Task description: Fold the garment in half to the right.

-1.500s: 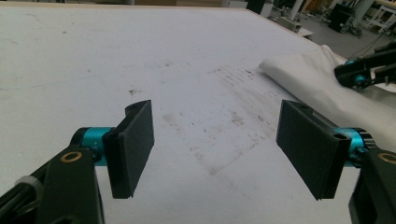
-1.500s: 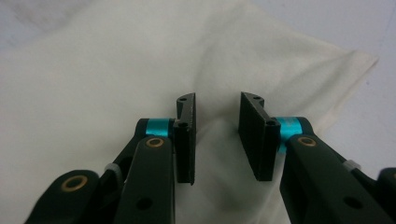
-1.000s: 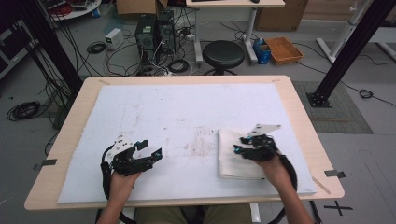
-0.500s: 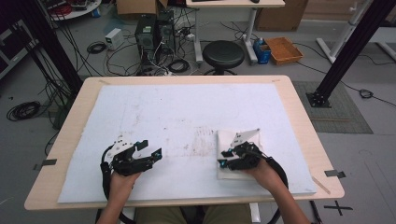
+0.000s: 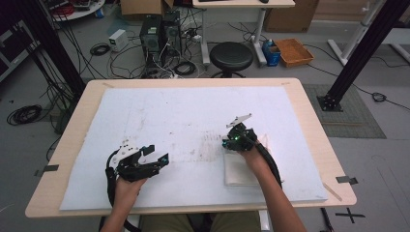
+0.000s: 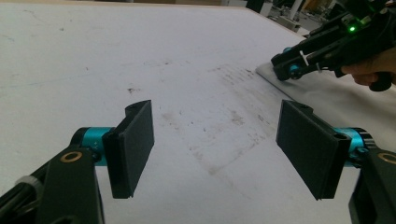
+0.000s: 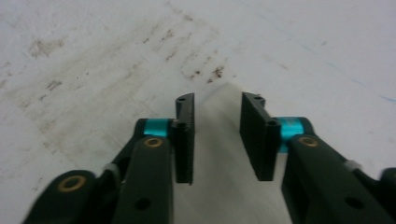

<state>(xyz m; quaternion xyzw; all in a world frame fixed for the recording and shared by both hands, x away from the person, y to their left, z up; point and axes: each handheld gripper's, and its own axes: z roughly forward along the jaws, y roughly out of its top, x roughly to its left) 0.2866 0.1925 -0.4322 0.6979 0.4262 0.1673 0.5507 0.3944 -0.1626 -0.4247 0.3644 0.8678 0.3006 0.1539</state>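
Observation:
A white cloth (image 5: 241,170) lies flat on the right part of the white mat (image 5: 193,106). My right gripper (image 5: 229,142) rests low at the cloth's far left corner. In the right gripper view its jaws (image 7: 217,100) stand apart, and the cloth (image 7: 219,154) runs under and between them to a point just ahead. They have just been closing a little, and the pads are clear of the cloth. The left gripper view shows the right gripper's tips (image 6: 287,70) at the cloth's edge (image 6: 341,95). My left gripper (image 5: 155,154) rests on the mat at the left, open and empty (image 6: 217,106).
Brown smudges (image 5: 208,145) mark the mat between the grippers. The wooden table's edge (image 5: 309,125) frames the mat. On the floor beyond stand a black stool (image 5: 233,55), computer towers (image 5: 157,34), loose cables and an orange crate (image 5: 294,50). A black frame post (image 5: 355,53) rises at right.
My right gripper has moved left and away from the person, to the cloth's far left corner. The cloth now looks narrower than a second ago. The left gripper has stayed put.

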